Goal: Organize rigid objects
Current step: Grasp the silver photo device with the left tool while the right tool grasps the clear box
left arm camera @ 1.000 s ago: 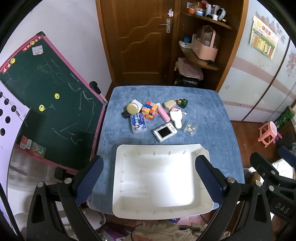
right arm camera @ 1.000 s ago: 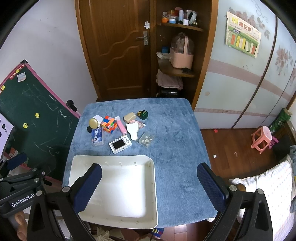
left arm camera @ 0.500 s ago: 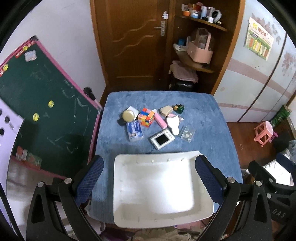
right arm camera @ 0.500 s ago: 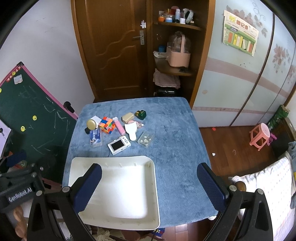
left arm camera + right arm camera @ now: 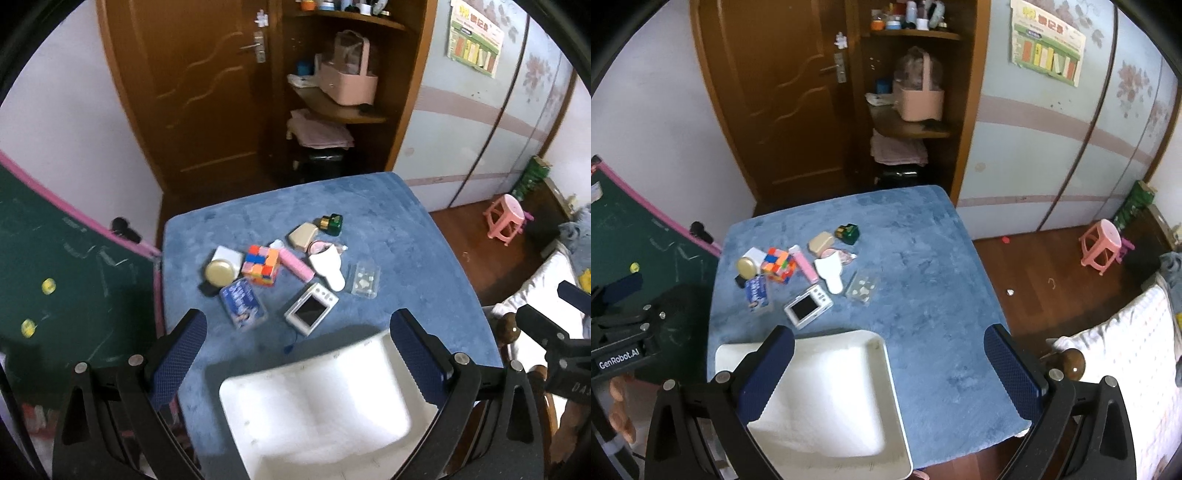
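An empty white tray [image 5: 314,406] [image 5: 827,398] lies at the near edge of the blue table [image 5: 388,229]. Beyond it lies a cluster: a colour cube [image 5: 260,265] [image 5: 778,265], a white camera [image 5: 311,314] [image 5: 808,308], a blue card pack [image 5: 242,303], a pink bar [image 5: 295,264], a white scoop [image 5: 328,266], a clear case [image 5: 365,280], a round gold tin [image 5: 220,272], a beige box [image 5: 303,237] and a green bottle [image 5: 331,223]. My left gripper [image 5: 295,358] and right gripper [image 5: 886,369] are open and empty, high above the near edge.
A green chalkboard [image 5: 55,266] leans against the table's left side. A wooden door [image 5: 207,92] and shelf unit [image 5: 340,103] stand behind. A pink stool [image 5: 1102,247] is on the floor to the right, with a bed [image 5: 1126,354] at the near right.
Both grippers have risen and tilted, so the table looks smaller and the view shows more of the room. Both stay open and the objects have not moved.
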Demonstrator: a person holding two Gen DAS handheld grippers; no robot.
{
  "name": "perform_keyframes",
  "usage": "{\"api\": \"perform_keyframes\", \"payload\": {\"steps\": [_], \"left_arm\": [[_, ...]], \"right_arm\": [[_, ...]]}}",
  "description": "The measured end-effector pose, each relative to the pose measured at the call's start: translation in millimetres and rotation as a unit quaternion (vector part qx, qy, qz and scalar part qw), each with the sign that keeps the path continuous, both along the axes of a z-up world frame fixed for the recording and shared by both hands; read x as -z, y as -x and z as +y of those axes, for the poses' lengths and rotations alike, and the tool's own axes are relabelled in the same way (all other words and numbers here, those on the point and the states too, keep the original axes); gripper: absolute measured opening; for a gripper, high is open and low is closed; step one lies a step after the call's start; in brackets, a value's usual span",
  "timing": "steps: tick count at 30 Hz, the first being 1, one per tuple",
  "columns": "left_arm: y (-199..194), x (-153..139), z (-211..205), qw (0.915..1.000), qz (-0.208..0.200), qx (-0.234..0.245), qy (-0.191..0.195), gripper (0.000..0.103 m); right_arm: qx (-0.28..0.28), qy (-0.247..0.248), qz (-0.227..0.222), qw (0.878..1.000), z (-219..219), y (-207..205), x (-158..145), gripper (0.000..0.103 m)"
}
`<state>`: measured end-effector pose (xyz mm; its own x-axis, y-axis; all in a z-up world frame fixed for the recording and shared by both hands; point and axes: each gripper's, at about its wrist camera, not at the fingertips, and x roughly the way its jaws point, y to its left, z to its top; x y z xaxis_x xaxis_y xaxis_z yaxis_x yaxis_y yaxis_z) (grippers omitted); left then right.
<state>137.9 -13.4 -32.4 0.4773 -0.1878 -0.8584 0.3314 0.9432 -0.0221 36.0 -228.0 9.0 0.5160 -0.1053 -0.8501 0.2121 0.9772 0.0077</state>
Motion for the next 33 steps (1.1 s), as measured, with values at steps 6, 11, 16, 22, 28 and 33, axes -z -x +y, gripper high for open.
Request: {"api": "perform_keyframes", "payload": {"steps": [6, 11, 16, 22, 28, 33], "left_arm": [[-41, 39, -3, 0.9991, 0.019, 0.035, -0.015, 0.100], [-68, 77, -9, 0.9957, 0.057, 0.066, -0.031, 0.100], [-88, 121, -20, 0.9879, 0.106, 0.099, -0.055, 0.100], [-99, 167, -38, 0.9756, 0.138, 0.139, -0.099, 0.100], [-107, 205, -51, 0.9644, 0.154, 0.167, -0.135, 0.100], [-114, 228, -57, 0.9593, 0.171, 0.170, -0.147, 0.100]], "right_arm": [[0.028, 0.000, 0.024, 0.999, -13, -35, 23, 0.103], [0.058, -0.022, 0.050, 0.997, -26, -65, 50, 0.103], [0.075, -0.052, 0.078, 0.993, -31, -96, 86, 0.103], [0.078, -0.063, 0.128, 0.987, -24, -139, 145, 0.103], [0.082, -0.084, 0.183, 0.976, -23, -175, 205, 0.103], [0.097, -0.126, 0.211, 0.964, -30, -194, 243, 0.098]]}}
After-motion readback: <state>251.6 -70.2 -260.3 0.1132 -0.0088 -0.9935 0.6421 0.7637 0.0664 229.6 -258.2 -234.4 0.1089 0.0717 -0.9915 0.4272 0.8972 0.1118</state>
